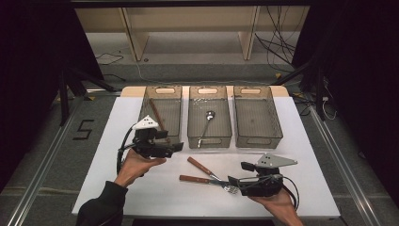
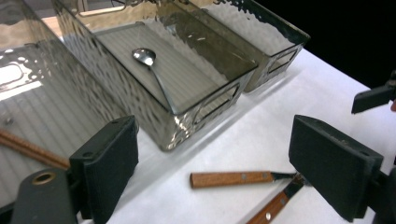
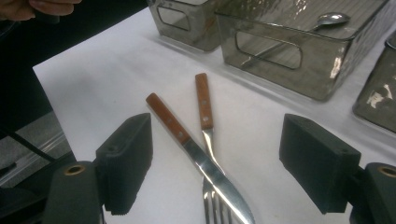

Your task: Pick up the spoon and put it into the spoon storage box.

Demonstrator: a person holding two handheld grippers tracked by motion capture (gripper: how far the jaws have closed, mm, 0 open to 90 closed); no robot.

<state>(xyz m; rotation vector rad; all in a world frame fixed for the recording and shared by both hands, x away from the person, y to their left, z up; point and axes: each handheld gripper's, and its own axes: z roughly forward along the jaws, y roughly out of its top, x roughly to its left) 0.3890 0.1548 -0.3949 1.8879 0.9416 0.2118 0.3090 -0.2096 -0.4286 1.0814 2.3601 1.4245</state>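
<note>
Right claw (image 3: 215, 163) (open) over crossed fork (image 3: 204, 107), knife (image 3: 187, 140).

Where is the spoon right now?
The spoon lies in the middle bin of the three in the high view, bowl toward the far end, with the knife and fork on the table nearer the person.

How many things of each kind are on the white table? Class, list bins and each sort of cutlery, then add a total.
Bins: 3, left, middle, right
Spoons: 1, in the middle bin
Wooden-handled pieces on the table: 2, a knife crossing a fork
Wooden-handled pieces in the left bin: 1, kind unclear
Total: 7
</note>
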